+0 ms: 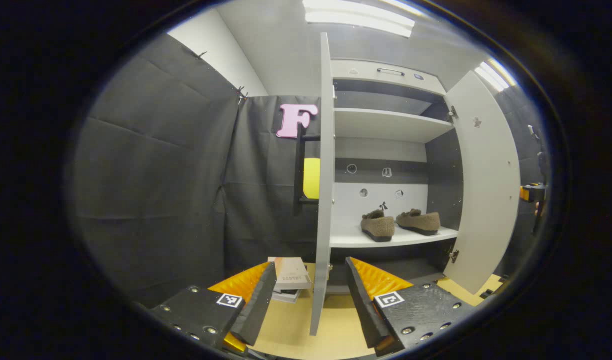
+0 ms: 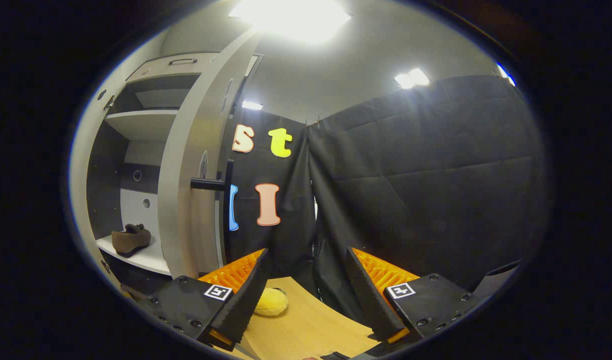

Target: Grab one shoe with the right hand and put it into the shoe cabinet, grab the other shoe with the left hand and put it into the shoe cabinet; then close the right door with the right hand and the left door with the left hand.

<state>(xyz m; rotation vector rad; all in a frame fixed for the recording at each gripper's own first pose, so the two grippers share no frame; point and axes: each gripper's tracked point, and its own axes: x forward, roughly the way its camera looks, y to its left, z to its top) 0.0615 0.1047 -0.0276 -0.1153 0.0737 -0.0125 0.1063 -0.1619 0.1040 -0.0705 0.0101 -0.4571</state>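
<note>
Two brown fuzzy shoes (image 1: 378, 226) (image 1: 419, 221) stand side by side on the lower shelf (image 1: 401, 239) of the white shoe cabinet. Both doors hang open: the left door (image 1: 325, 175) faces me edge-on, its black handle (image 1: 301, 170) on the outside, and the right door (image 1: 486, 175) swings out wide. My left gripper (image 1: 311, 302) is open and empty, with the left door's edge seen between its fingers. In the right gripper view the right door (image 2: 193, 175) and its black handle (image 2: 211, 184) lie left of my open, empty right gripper (image 2: 306, 295); one shoe (image 2: 131, 240) shows inside.
A small stack of boxes (image 1: 291, 279) sits on the wooden tabletop (image 1: 296, 325) by the left door. A yellow fluffy thing (image 2: 271, 302) lies on the tabletop (image 2: 311, 325) near my right gripper. The other gripper (image 1: 531, 192) shows past the right door. Black cloth walls surround the booth.
</note>
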